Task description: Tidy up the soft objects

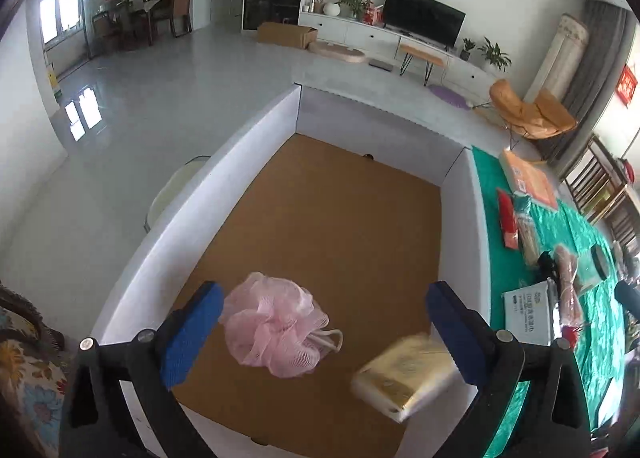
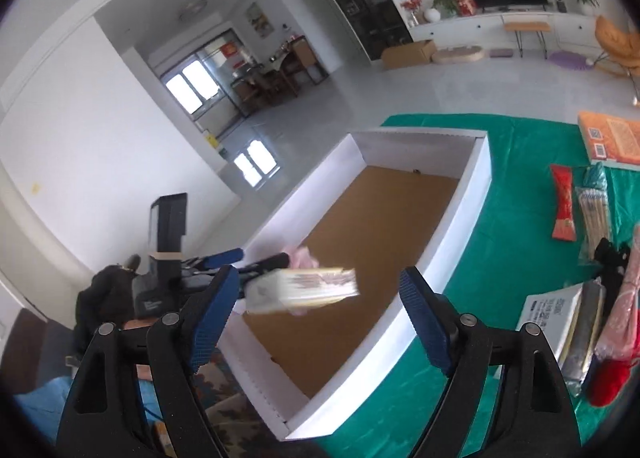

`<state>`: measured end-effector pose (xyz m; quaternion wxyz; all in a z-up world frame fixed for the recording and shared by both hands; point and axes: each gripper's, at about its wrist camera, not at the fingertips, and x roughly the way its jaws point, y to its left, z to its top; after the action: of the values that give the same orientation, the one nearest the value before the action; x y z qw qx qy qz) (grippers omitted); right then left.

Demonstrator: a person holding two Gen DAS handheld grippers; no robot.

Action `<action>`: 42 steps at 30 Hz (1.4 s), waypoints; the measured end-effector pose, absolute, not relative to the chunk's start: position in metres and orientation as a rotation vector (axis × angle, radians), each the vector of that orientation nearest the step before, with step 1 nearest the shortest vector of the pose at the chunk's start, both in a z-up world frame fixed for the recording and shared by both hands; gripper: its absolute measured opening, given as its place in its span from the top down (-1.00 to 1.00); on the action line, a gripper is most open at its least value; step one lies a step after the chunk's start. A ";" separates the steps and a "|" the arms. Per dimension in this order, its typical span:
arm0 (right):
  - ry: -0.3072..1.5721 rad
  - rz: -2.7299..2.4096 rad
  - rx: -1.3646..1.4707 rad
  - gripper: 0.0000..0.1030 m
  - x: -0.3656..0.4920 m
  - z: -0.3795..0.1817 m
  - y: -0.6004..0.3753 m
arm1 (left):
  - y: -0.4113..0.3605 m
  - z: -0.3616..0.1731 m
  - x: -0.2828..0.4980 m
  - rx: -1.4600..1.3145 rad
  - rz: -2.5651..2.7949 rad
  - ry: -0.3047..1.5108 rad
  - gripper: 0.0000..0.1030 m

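A white-walled box (image 1: 248, 161) with a brown cardboard floor stands on the green tablecloth; it also shows in the right wrist view (image 2: 472, 193). A pink mesh bath pouf (image 1: 272, 324) is inside it. A yellow-and-white wrapped packet (image 1: 406, 376) is blurred in mid-air over the box, also in the right wrist view (image 2: 304, 290). My left gripper (image 1: 322, 338) is open above the box, the pouf between its fingers without contact. My right gripper (image 2: 316, 314) is open, with the packet loose in front of it.
On the green tablecloth (image 2: 520, 161) right of the box lie an orange book (image 2: 612, 137), a red packet (image 2: 564, 201), a bundle of sticks (image 2: 596, 217), a white leaflet (image 2: 548, 310) and pinkish wrapped goods (image 2: 624, 310). A patterned sofa edge (image 1: 24, 370) is at the left.
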<state>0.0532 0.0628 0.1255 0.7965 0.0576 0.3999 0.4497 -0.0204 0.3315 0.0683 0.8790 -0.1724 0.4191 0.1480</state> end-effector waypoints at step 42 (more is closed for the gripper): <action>0.910 -0.218 0.099 -0.73 0.038 -0.068 -0.224 | 0.028 -0.088 0.077 0.037 -0.090 0.951 -1.00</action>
<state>0.0376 -0.2243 -0.0683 0.8913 0.0477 0.4385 -0.1052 0.0766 0.0275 -0.0880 0.8879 0.0179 0.4577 -0.0433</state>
